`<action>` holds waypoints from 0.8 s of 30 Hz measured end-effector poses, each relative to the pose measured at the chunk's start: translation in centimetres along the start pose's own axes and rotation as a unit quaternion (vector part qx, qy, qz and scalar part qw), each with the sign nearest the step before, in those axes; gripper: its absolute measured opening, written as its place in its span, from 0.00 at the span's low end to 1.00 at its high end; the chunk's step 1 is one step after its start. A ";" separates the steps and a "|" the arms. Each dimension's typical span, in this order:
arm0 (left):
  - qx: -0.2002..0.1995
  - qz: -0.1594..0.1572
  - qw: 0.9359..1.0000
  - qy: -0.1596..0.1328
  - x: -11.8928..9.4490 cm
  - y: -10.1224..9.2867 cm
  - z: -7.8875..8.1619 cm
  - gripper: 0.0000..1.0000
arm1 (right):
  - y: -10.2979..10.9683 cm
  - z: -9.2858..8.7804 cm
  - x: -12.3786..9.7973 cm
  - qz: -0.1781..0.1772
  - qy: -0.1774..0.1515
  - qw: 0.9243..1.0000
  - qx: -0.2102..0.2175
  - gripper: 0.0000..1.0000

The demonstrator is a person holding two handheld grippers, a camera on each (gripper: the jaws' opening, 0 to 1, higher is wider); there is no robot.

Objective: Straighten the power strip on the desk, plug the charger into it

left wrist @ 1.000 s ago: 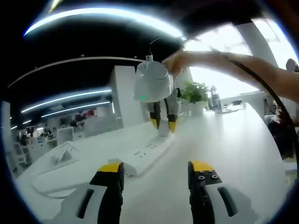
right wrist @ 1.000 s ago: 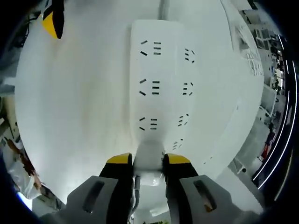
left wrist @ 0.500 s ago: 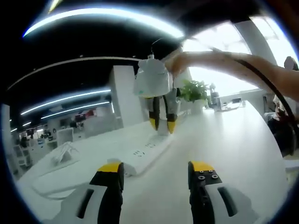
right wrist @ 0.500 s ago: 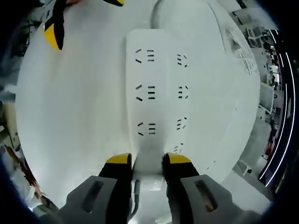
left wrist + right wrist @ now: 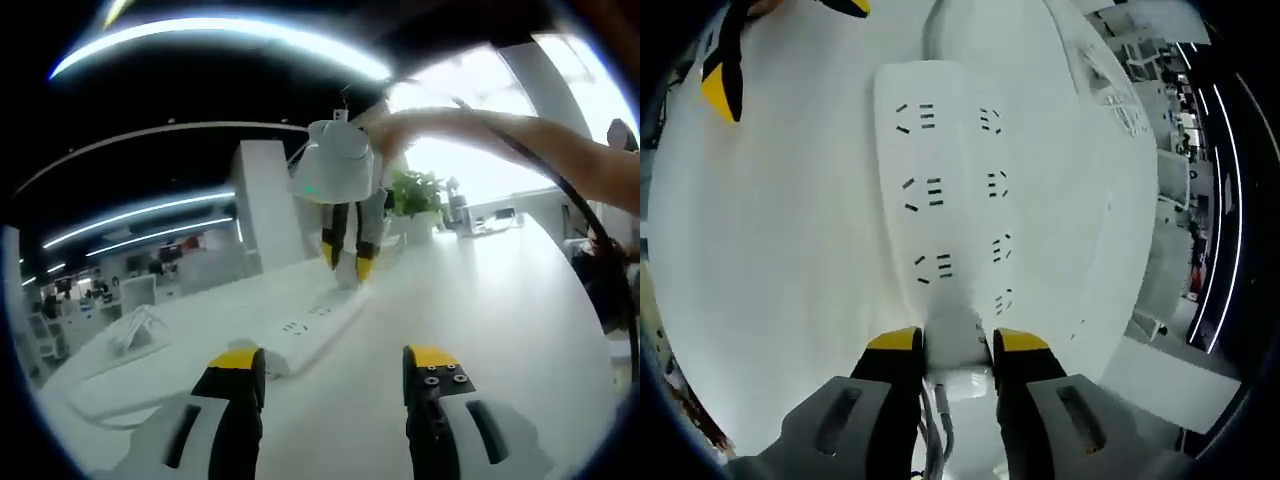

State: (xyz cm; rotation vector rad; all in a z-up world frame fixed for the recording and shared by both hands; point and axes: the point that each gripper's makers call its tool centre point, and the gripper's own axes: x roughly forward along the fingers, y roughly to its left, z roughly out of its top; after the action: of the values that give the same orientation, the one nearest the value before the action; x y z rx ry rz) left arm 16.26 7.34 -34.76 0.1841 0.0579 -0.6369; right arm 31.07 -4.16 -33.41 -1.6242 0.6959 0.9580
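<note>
Your left gripper [image 5: 332, 385] sits low over the desk [image 5: 500, 310] with its jaws apart and nothing between them. It touches nothing, so it looks like a spare hand kept clear of the work, and its tips [image 5: 720, 85] peek in at the far side of the strip in the right gripper view. Ahead of it the strip [image 5: 310, 330] lies flat on the desk, running away from you toward the right, sockets up. It seems roughly in line already, so the straightening may be done, though that is only a judgement.

Further right, your right gripper [image 5: 345, 262] hangs point-down over the far end of the strip, your hand [image 5: 400, 135] on top of it. That steep, tips-down pose suits a push straight into a socket.

In the right gripper view, the right gripper [image 5: 945, 345] has its jaws closed on the charger [image 5: 958, 352], a white block pinched by its sides, which leaves the plug end free to face the strip. Cables [image 5: 935, 425] trail back between the jaws. The strip [image 5: 940, 190] fills the middle of this view, two columns of sockets, its cord [image 5: 940, 20] leaving at the far end. The charger is over the nearest sockets, at the end away from the cord. Whether the prongs are touching or seated you cannot tell, since the charger's body hides them.
</note>
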 end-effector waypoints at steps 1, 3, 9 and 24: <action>0.001 0.000 1.000 0.001 0.0 0.0 0.0 0.57 | 0.0 -0.1 -0.1 -0.003 0.000 1.000 0.000 0.26; 0.001 0.001 1.000 0.001 0.0 0.0 0.0 0.57 | 0.1 0.0 -0.3 -0.008 -0.003 1.000 -0.005 0.26; -0.001 0.002 1.000 0.000 0.0 0.1 0.0 0.57 | -0.1 0.8 -1.8 -0.032 -0.034 0.999 -0.002 0.26; -0.002 0.001 1.000 -0.002 0.0 0.2 0.1 0.57 | -1.5 1.5 -4.9 -0.033 -0.159 0.944 0.287 0.23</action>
State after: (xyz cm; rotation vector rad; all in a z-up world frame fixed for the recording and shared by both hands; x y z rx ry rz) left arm 16.40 7.44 -34.64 0.1795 0.0554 -0.6352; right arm 29.47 -2.51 -28.56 -0.9479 0.6174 0.8409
